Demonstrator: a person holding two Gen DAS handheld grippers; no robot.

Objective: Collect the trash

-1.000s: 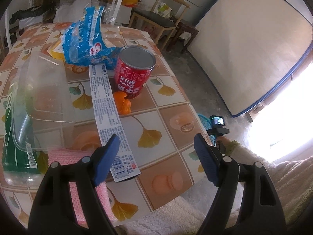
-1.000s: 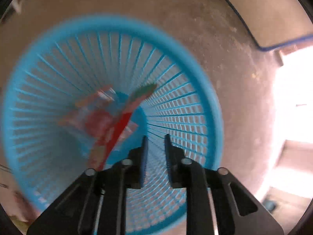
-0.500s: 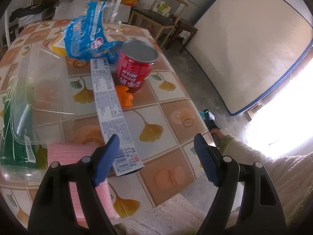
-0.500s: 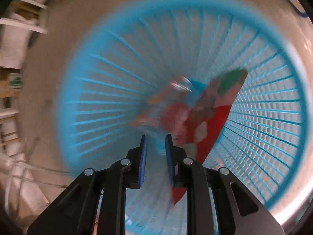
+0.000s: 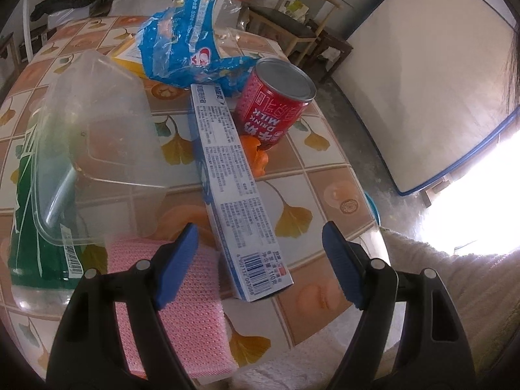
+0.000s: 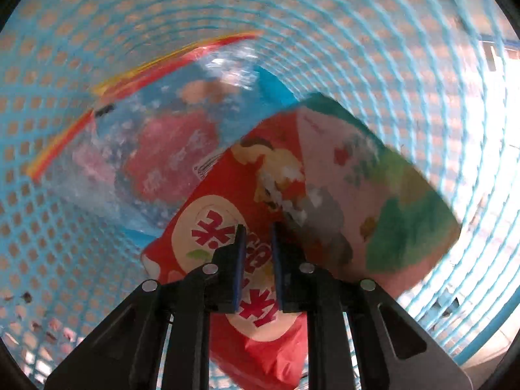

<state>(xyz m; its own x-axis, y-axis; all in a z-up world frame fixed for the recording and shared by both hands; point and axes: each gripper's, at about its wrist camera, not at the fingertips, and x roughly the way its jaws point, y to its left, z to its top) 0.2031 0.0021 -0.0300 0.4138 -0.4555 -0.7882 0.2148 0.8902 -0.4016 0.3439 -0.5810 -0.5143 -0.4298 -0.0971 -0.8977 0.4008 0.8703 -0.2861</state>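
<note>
**A:** So what does the right wrist view show? Mostly the blue plastic mesh wastebasket (image 6: 97, 16), seen from inside. In it lies a flat red snack packet (image 6: 227, 234) with big red Chinese characters on a cream oval, plus a green and pink printed end at about 2 o'clock. A crinkly clear-blue wrapper (image 6: 146, 149) with a red and yellow edge sits behind it at 10 o'clock.

**B:** And the right gripper (image 6: 256, 269)? Its jaws are nearly together with just a thin slot between. The red packet sits right past the tips, but whether they pinch it can't be told.

**A:** Left gripper (image 5: 260, 266) is spread wide and holding nothing. It hovers over the tiled ginkgo-leaf table (image 5: 338, 162). Between its fingers, running toward 12 o'clock, lies a long white-blue cardboard box (image 5: 234, 178) with a barcode and "110".

**B:** At 1 o'clock stands a red tin can (image 5: 276, 107) reading "DRINK MILK", upside down in the view. Crumpled blue plastic bag (image 5: 182, 45) behind it, clear plastic container (image 5: 97, 136) at 10 o'clock, pink sponge cloth (image 5: 188, 308) under the left finger.
</note>
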